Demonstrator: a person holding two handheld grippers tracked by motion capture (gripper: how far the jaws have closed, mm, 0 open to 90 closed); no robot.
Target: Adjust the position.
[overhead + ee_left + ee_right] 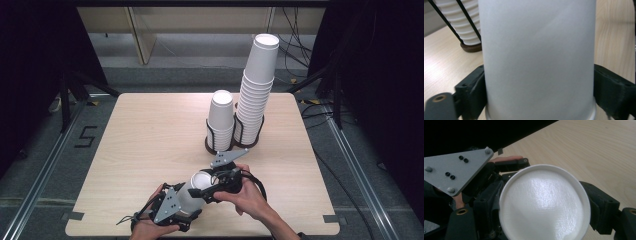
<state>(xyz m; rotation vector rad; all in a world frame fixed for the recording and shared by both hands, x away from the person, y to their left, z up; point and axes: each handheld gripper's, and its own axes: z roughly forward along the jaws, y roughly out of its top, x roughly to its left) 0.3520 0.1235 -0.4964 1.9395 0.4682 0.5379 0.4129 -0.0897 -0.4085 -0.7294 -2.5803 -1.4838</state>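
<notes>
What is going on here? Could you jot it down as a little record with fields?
Setting: pale wooden table
Held thing: one white paper cup, lying roughly level between the two grippers
Left gripper: jaws on either side of the cup's wall, near one end
Right gripper: jaws at either side of the cup's closed end
Hands: a person's right hand holds the right gripper
Holder: dark wire rack at the far side of the table
Short stack: cups upside down, in the rack's left ring
Tall stack: cups upside down, in its right ring
</notes>
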